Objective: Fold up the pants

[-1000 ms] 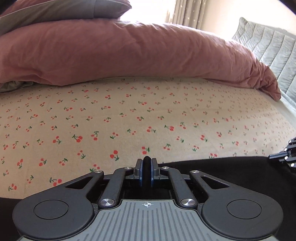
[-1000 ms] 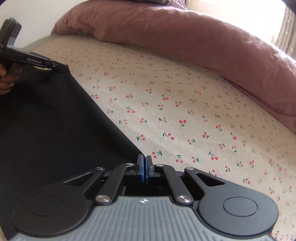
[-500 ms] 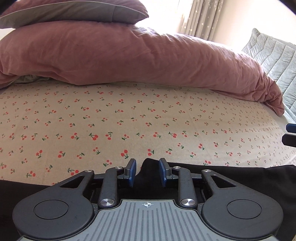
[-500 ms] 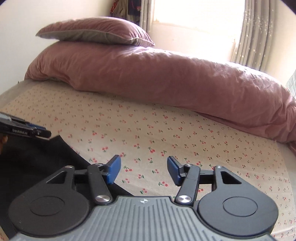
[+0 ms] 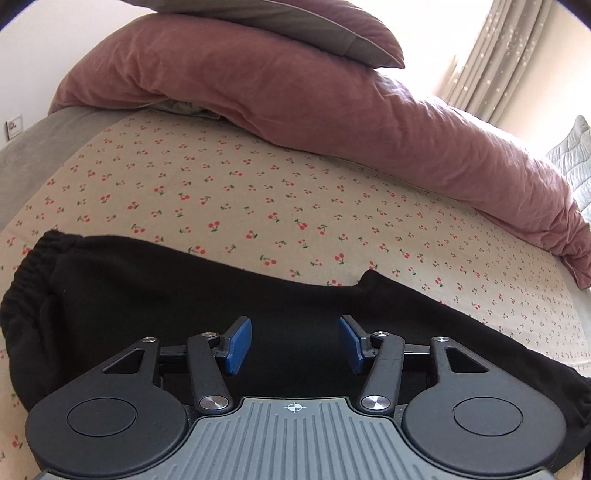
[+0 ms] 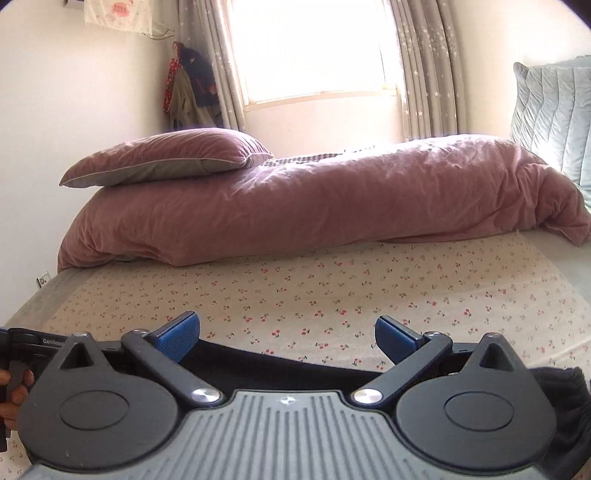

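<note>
Left wrist view has the most to offer from where I stand. The left gripper hangs with its jaws spread wide and nothing between them, the blue pads poised above dark cloth. Directly beneath and ahead lie the black pants, stretched flat on the bed with their long axis running crosswise to the jaws, left to right. The gathered elastic waistband bunches at the far left end, and a small peak of fabric pokes up along the far edge, right of centre. Beyond that comes bare cherry-print sheet, then the long pink duvet with a pillow on top.

The right gripper also stands with jaws wide and empty. Its camera shows only a thin black strip of the pants past the fingers, with a ruffled end of the pants at the lower right edge. It adds what the other cannot: the left tool's body at the far left edge, level with it, and the window behind the bedding.

I'd judge both grippers about equally close to the near edge. The left sits nearer the waistband, the right nearer the other end, so a crosswise fold would suit both.
</note>
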Available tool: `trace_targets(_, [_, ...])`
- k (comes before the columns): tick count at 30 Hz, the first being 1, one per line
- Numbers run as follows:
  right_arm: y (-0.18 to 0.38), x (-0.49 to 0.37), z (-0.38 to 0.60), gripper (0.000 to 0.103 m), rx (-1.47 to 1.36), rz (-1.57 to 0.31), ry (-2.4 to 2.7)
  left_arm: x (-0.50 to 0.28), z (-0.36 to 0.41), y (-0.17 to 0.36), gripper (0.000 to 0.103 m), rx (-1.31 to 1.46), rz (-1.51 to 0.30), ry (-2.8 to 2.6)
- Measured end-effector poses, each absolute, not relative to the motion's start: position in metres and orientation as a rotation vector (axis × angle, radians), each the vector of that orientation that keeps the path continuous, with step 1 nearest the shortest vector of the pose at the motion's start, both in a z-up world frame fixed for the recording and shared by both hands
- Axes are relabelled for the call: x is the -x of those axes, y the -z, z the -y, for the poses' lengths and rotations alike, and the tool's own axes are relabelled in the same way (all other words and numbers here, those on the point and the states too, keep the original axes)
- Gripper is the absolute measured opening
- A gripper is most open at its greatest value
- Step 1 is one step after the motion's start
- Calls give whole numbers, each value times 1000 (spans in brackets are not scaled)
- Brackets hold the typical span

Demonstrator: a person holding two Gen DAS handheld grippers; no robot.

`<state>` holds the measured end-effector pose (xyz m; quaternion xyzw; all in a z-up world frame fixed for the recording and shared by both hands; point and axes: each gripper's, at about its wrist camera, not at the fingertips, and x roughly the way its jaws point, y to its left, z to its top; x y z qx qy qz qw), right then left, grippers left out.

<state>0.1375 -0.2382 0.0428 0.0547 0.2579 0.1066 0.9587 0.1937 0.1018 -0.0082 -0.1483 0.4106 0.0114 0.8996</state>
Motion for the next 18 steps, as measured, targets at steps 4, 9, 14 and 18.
trace_targets(4, [-4,-147,225,96,-82,-703,-201,-164,-115,13,63,253,-831,-53])
trace_targets(9, [24,-138,215,96,6,-756,-217,-135,-149,31,65,242,-821,-118])
trace_targets(14, [57,-136,217,95,59,-856,-208,-127,-187,53,68,285,-854,-170])
trace_targets(18, [78,-136,221,78,90,-974,-219,-117,-202,53,68,343,-855,-137])
